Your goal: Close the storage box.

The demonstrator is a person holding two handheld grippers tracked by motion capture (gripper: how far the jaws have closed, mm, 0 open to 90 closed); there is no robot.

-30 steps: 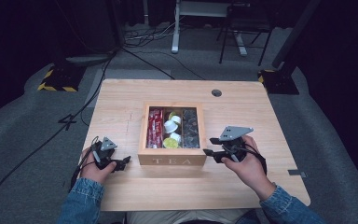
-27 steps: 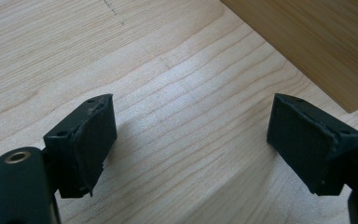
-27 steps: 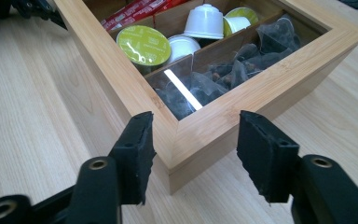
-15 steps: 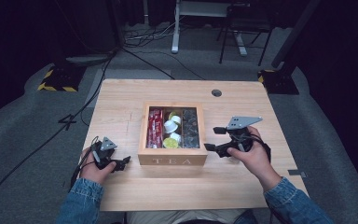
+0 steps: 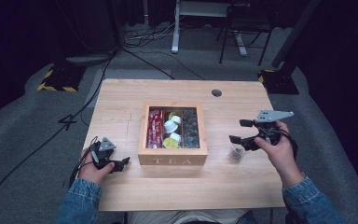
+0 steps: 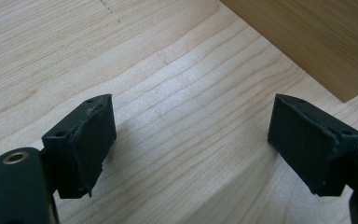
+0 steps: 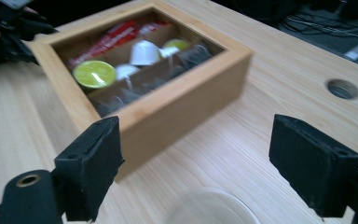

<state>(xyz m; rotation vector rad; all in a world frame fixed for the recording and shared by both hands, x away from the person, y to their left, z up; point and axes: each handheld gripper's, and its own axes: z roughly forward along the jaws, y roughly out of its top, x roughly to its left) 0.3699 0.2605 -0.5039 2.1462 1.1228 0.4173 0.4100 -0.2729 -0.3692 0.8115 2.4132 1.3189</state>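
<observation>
Right gripper released over cup

Jaws just opened wide, nothing pinched; cup standing on table, right of tea box, just below the jaws. Left gripper also spread, empty, low by box's left front corner.

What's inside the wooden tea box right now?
The tea box holds red packets on its left, white and yellow-green capsules in the middle, dark items on the right. Anything beneath these is covered.
</observation>
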